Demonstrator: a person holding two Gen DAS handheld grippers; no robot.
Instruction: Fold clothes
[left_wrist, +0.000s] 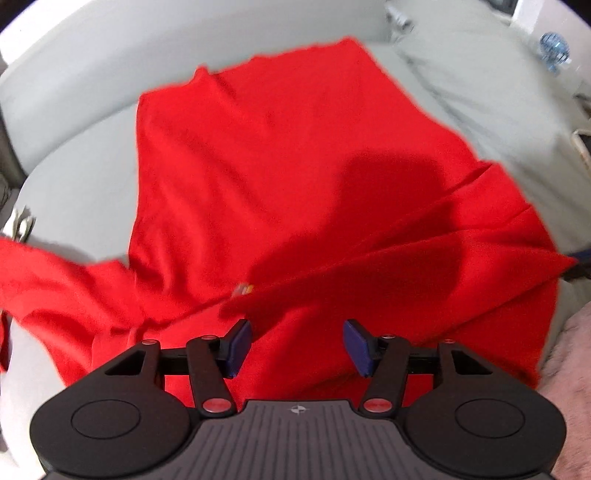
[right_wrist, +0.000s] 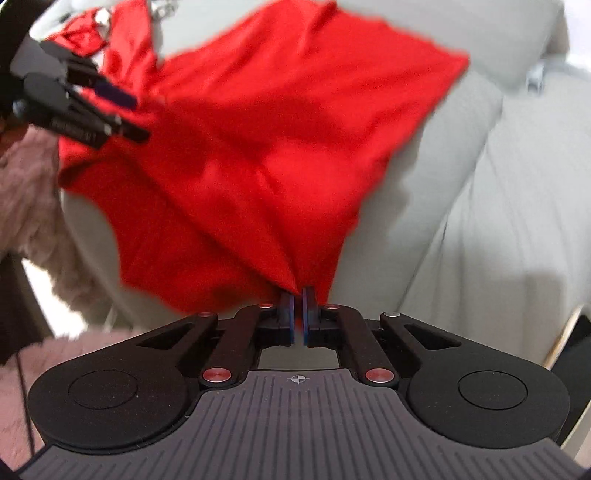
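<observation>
While the red garment (left_wrist: 295, 166) lay spread over the pale grey sofa (left_wrist: 92, 92), the right hand-held gripper (right_wrist: 298, 295) was clamped on a bunched corner, and the left hand-held gripper (left_wrist: 297, 341) hovered above the cloth, jaws apart

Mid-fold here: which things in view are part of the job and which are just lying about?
Part of the job:
- red garment, spread on the grey sofa
- right gripper, shut on a bunched corner of it
- left gripper, open above it

Lying about:
- pink fluffy fabric at the sofa's edge
- blue bauble, far back
</observation>
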